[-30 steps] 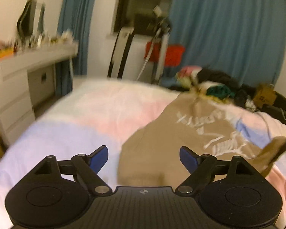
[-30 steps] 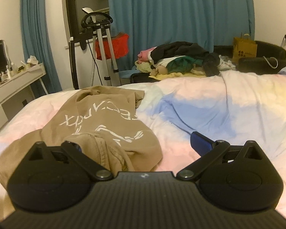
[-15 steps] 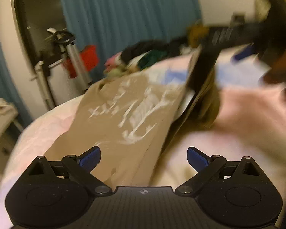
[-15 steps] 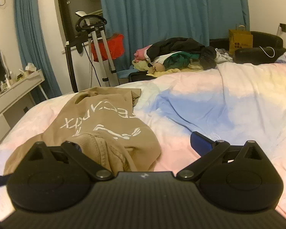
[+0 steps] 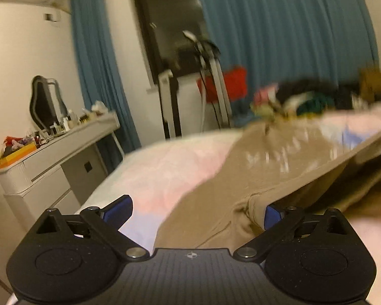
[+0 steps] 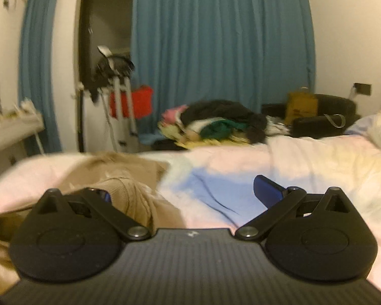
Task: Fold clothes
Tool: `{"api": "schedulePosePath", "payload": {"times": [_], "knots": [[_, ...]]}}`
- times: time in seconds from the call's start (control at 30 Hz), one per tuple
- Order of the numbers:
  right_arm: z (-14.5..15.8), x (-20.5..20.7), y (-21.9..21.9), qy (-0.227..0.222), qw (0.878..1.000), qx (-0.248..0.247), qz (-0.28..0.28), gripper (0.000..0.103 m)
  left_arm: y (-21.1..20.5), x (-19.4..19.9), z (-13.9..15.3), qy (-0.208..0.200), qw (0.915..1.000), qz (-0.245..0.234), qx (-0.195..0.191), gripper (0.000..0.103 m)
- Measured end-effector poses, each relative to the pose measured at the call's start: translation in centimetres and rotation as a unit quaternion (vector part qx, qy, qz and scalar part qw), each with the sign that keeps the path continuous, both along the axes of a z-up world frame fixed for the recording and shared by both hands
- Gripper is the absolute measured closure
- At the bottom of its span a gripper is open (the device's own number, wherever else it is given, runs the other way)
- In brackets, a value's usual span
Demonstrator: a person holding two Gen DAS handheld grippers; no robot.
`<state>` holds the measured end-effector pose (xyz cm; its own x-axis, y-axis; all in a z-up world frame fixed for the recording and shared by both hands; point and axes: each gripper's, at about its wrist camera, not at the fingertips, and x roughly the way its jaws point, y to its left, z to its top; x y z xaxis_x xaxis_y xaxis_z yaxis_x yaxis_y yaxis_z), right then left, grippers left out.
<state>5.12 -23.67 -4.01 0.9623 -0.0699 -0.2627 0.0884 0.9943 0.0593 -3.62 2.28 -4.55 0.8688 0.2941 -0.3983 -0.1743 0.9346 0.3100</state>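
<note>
A tan printed sweatshirt (image 5: 241, 178) is spread on the pastel duvet (image 5: 160, 167). Left gripper (image 5: 198, 208) and right gripper (image 6: 183, 193) are spread wide, fabric bunched between each. Folding is barely begun; closure on an edge appears required next.

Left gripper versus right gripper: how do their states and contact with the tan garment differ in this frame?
Both jaws stand wide apart. The left gripper has tan garment hem draped against its right finger, its left finger bare. The right gripper has bunched ribbed fabric against its left finger, its right finger bare over the pastel duvet. Neither is closed on the cloth.
</note>
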Motion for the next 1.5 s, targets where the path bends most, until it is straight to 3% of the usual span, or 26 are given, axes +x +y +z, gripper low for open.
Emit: {"api": "schedulePosePath", "payload": {"times": [0.1,0.23,0.4,0.47,0.57,0.7,1.0,1.2,1.3,1.37,1.5], "knots": [[-0.2,-0.3,-0.5,0.003,1.0,-0.008,-0.024,0.0,0.2,-0.7,0.4,-0.007,0.9999,0.0,0.01,0.001],[0.6,-1.3,0.9,-0.025,0.997,-0.059,-0.033,0.0,1.6,-1.7,2.0,-0.076,0.9961,0.02,-0.04,0.0],[-2.8,1.5,2.5,0.09,0.993,-0.079,0.024,0.0,5.0,-2.4,3.9,-0.092,0.9877,0.054,-0.114,0.0],[-2.4,1.8,3.3,0.086,0.992,-0.091,0.018,0.0,5.6,-2.8,4.8,-0.102,0.9851,0.058,-0.126,0.0],[2.0,0.7,4.0,0.02,0.995,-0.094,0.001,0.0,6.1,-4.1,7.7,-0.153,0.9784,0.06,-0.126,0.0],[11.1,-0.9,4.1,-0.06,0.995,-0.078,0.001,0.0,7.6,-5.0,14.4,-0.218,0.9635,0.05,-0.147,0.0],[33.1,-6.8,4.0,-0.207,0.975,-0.075,0.025,0.0,9.9,-8.5,36.7,-0.343,0.9285,0.006,-0.141,0.001],[43.6,-11.8,3.7,-0.28,0.956,-0.08,0.037,0.0,10.6,-12.8,49.0,-0.399,0.9061,-0.028,-0.139,0.0],[46.1,-13.1,3.2,-0.286,0.954,-0.078,0.041,0.0,10.6,-14.3,52.3,-0.406,0.9005,-0.046,-0.148,0.0],[46.2,-12.8,3.0,-0.274,0.958,-0.076,0.042,0.0,10.4,-14.6,53.1,-0.4,0.9028,-0.058,-0.148,0.0],[43.7,-11.9,2.4,-0.241,0.967,-0.068,0.053,0.0,10.8,-13.2,51.1,-0.366,0.9111,-0.078,-0.173,0.0]]}}
